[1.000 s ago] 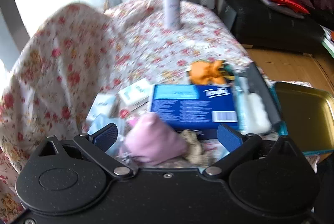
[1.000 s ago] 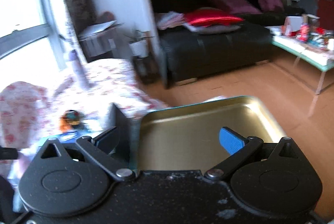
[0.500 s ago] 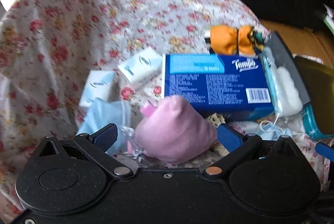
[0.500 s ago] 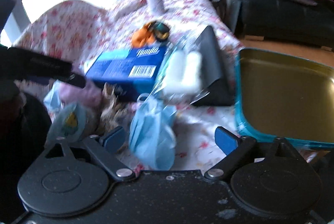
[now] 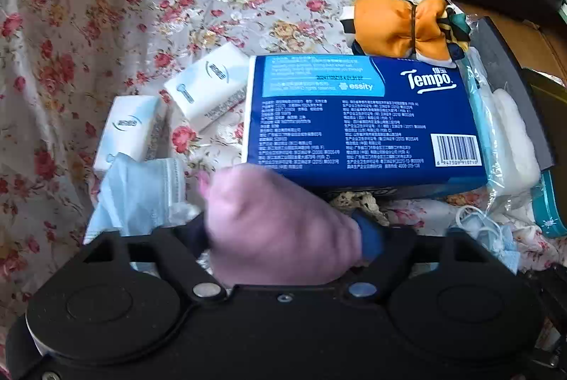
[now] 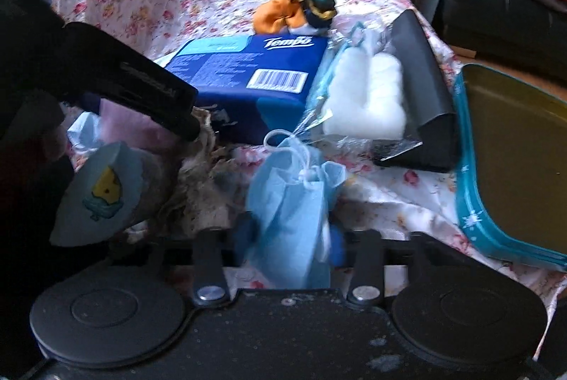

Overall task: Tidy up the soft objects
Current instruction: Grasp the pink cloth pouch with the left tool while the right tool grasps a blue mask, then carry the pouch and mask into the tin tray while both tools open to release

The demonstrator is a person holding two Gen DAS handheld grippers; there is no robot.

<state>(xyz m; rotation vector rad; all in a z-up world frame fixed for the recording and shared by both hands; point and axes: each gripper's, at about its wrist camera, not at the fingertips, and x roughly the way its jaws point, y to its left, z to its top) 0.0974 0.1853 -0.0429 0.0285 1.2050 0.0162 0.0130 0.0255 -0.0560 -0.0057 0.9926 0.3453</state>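
The left tool (image 5: 283, 234) is pinched tight on a pink soft pouch (image 5: 280, 224), the right tool (image 6: 288, 241) on a blue face mask (image 6: 290, 202). Just beyond sit the Tempo tissue pack (image 5: 361, 117) and, rightward, an open tin (image 6: 514, 149) on the floral desk (image 5: 141, 7).

On your floral cloth (image 5: 106, 7), the tissue box (image 5: 354, 117) lay centre, two small packets (image 5: 209, 85) to its left, the tied bundle (image 5: 400, 25) behind it, the cotton bag (image 6: 365, 96) right, the tin tray (image 6: 514, 160) farthest right.
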